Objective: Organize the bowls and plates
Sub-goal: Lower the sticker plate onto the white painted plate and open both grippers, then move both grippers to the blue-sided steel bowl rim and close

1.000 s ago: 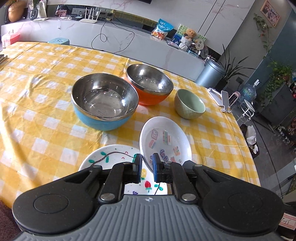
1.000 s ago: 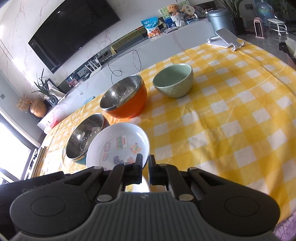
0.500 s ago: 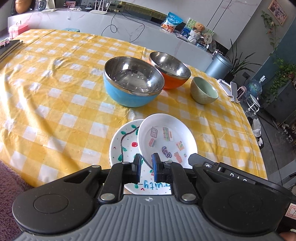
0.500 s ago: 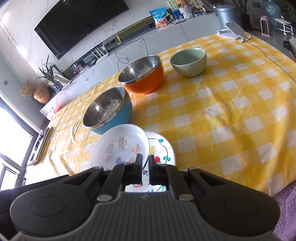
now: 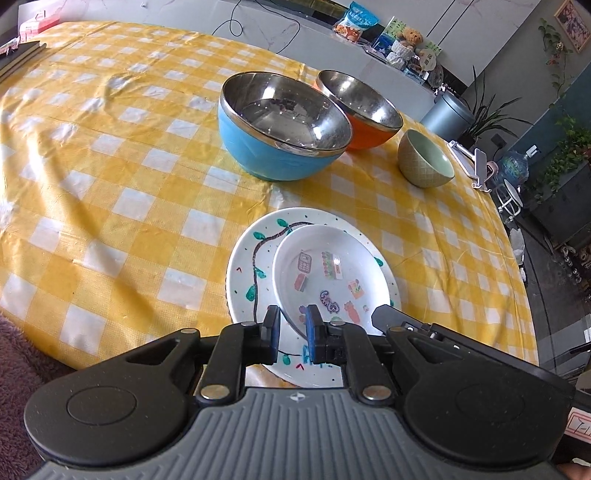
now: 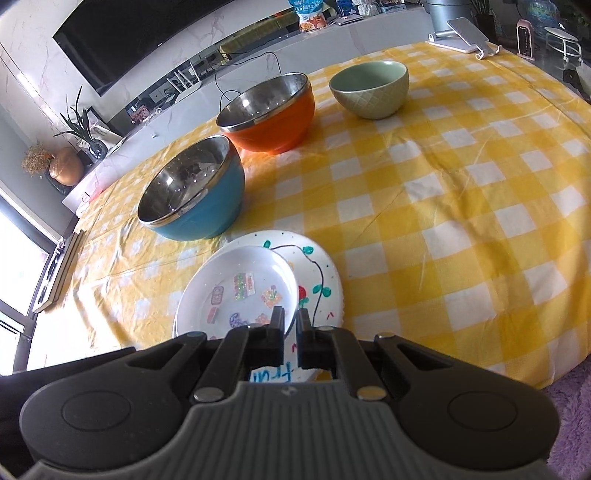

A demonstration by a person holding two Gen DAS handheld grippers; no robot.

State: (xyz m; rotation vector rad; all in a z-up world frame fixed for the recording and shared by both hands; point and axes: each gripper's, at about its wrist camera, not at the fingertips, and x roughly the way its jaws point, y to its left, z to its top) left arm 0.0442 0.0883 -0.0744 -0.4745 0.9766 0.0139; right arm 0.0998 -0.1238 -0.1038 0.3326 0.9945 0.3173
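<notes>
A white sticker plate (image 5: 325, 273) lies on top of a larger white plate (image 5: 251, 266) painted with a vine, near the front edge of the yellow checked table. My left gripper (image 5: 291, 325) is shut on the sticker plate's near rim. My right gripper (image 6: 290, 325) is shut on the same plate's (image 6: 240, 291) right rim, over the painted plate (image 6: 321, 280). Behind stand a blue steel bowl (image 5: 280, 125), an orange steel bowl (image 5: 358, 107) and a small green bowl (image 5: 424, 158).
The right gripper's body (image 5: 443, 339) shows at the right in the left wrist view. A phone stand (image 6: 465, 35) sits at the far table edge. A purple rug (image 6: 569, 406) lies below the front edge. A dark tray (image 6: 59, 273) lies at the far left.
Both grippers pulled back and lowered with the sticker plate, bringing it from beside the painted plate onto it. The bowls have not moved.
</notes>
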